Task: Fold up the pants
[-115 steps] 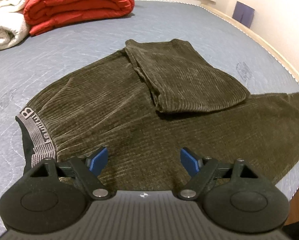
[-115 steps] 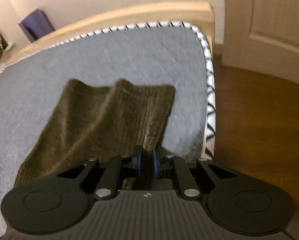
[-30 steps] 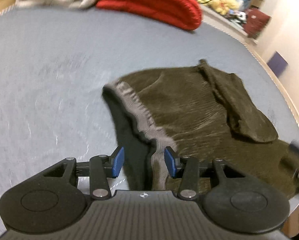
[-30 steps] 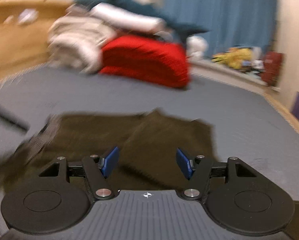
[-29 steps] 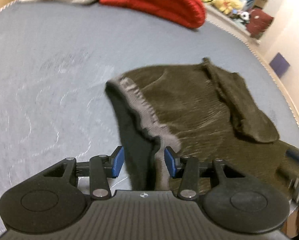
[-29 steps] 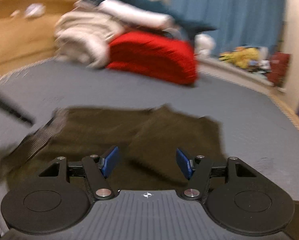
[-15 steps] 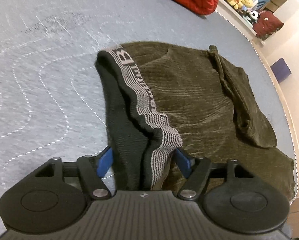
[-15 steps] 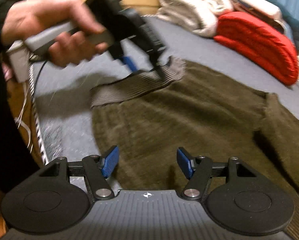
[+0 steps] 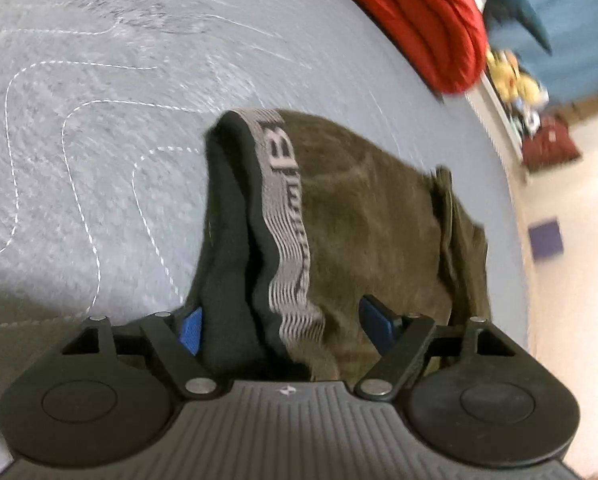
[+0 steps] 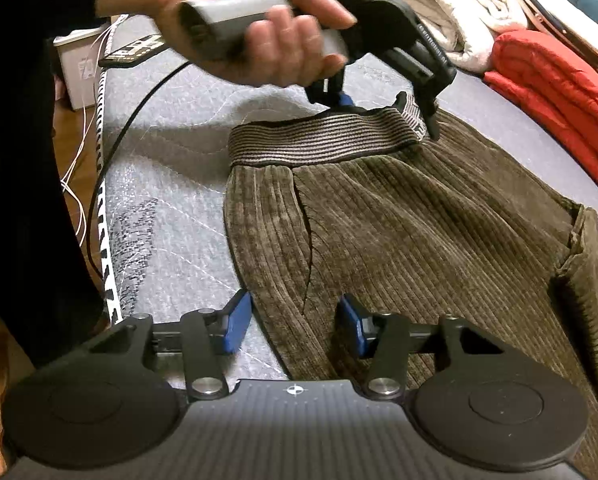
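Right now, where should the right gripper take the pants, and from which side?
Probably the near side edge of the pants, below the striped waistband. That edge lies flat on the bed between the closing right gripper, pads apart, so come from the bed's edge, one finger under, one on top.

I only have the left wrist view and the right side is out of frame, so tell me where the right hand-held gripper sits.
Observer: The right hand-held gripper is at the pants' side edge, down from the waistband, jaws closing.
Operator: Report whether it grips.
Observer: Not yet. The fabric edge lies between the pads, unpinched, one pad over the mattress.
Operator: Describe my left one from outside.
Observer: The left hand-held gripper straddles the raised waistband corner, jaws opening, with a hand around its grey handle.
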`<move>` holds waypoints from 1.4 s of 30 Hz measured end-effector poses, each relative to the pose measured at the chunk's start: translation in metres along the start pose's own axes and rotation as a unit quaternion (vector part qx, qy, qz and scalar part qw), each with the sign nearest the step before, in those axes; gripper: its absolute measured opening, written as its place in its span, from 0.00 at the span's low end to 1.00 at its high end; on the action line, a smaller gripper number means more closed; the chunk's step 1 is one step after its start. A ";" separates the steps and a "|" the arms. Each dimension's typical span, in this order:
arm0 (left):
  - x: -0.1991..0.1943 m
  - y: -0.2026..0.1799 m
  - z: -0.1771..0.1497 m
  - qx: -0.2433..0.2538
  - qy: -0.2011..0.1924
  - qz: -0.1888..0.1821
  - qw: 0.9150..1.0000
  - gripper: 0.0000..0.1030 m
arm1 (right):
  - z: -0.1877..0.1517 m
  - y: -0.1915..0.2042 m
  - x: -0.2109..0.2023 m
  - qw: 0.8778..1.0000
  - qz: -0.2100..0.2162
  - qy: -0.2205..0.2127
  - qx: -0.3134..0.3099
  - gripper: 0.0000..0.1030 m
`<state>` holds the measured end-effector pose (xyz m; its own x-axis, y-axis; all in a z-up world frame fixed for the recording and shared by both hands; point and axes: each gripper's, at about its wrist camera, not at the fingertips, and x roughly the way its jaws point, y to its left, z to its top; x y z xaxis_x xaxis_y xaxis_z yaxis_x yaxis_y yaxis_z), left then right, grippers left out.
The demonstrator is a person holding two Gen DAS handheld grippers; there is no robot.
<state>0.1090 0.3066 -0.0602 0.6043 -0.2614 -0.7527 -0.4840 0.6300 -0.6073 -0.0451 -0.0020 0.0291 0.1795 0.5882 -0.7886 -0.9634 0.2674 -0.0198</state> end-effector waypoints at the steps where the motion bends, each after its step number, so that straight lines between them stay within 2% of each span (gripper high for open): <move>1: 0.001 0.000 0.004 -0.003 -0.007 -0.001 1.000 0.80 | 0.000 0.000 0.002 1.000 0.000 0.000 0.000 0.50; 3: 0.001 -0.005 0.010 0.006 -0.033 0.005 0.999 0.80 | -0.002 0.001 0.001 1.000 0.000 -0.002 0.000 0.50; 5: 0.005 -0.009 0.016 0.027 -0.058 0.020 0.998 0.72 | -0.003 0.002 0.001 1.000 0.000 -0.004 -0.003 0.48; 8: 0.013 -0.015 0.022 0.057 -0.065 0.026 0.996 0.64 | -0.003 0.001 0.000 1.000 0.003 -0.004 0.001 0.45; 9: 0.014 -0.019 0.023 0.072 -0.067 0.035 0.995 0.57 | -0.003 0.000 -0.002 1.000 0.004 -0.004 0.004 0.43; 10: 0.016 -0.020 0.024 0.084 -0.070 0.049 0.993 0.40 | -0.003 -0.001 -0.003 1.000 0.002 -0.004 0.004 0.38; 11: 0.016 -0.019 0.024 0.093 -0.074 0.055 0.991 0.31 | -0.003 -0.002 -0.004 1.000 0.005 -0.004 0.005 0.34; 14: 0.011 -0.016 0.025 0.103 -0.087 0.048 0.990 0.20 | -0.001 -0.004 -0.006 1.000 0.008 -0.008 0.001 0.24; 18: -0.012 -0.023 0.022 0.143 -0.119 0.044 0.982 0.17 | 0.007 0.001 -0.007 0.999 0.017 -0.009 -0.028 0.16; 20: -0.025 -0.021 0.025 0.144 -0.125 0.032 0.981 0.17 | 0.012 0.007 -0.008 0.998 0.031 -0.016 -0.056 0.05; 25: -0.045 0.000 0.030 0.130 -0.128 0.043 0.982 0.16 | 0.031 0.026 -0.002 0.994 0.075 -0.027 -0.077 0.00; 28: -0.037 0.002 0.029 0.148 -0.107 0.045 0.982 0.18 | 0.044 0.040 0.002 0.991 0.106 -0.047 -0.074 0.00; 31: -0.032 0.002 0.029 0.153 -0.092 0.067 0.982 0.27 | 0.054 0.050 0.006 0.993 0.072 -0.059 -0.073 0.00; 33: -0.037 0.002 0.030 0.138 -0.087 0.075 0.984 0.38 | 0.054 0.047 0.007 0.995 0.044 -0.060 -0.068 0.04; 34: -0.040 0.001 0.028 0.132 -0.079 0.083 0.985 0.52 | 0.051 0.043 0.009 0.996 0.030 -0.056 -0.066 0.14; 35: -0.047 0.005 0.024 0.127 -0.070 0.088 0.986 0.63 | 0.048 0.039 0.010 0.997 0.019 -0.050 -0.061 0.31; 37: -0.051 0.003 0.015 0.129 -0.033 0.085 0.987 0.71 | 0.041 0.030 0.012 0.998 0.010 -0.039 -0.051 0.52; 40: -0.052 0.001 -0.008 0.154 0.027 0.062 0.986 0.79 | 0.025 0.030 0.019 0.998 0.012 -0.002 -0.062 0.58; 42: -0.045 0.002 -0.023 0.174 0.062 0.042 0.982 0.82 | 0.017 0.031 0.017 0.997 0.005 -0.014 -0.074 0.59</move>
<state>0.0664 0.3028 -0.0330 0.4802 -0.2715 -0.8341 -0.2701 0.8589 -0.4351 -0.0687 0.0293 0.0259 0.1722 0.6117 -0.7721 -0.9838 0.1458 -0.1039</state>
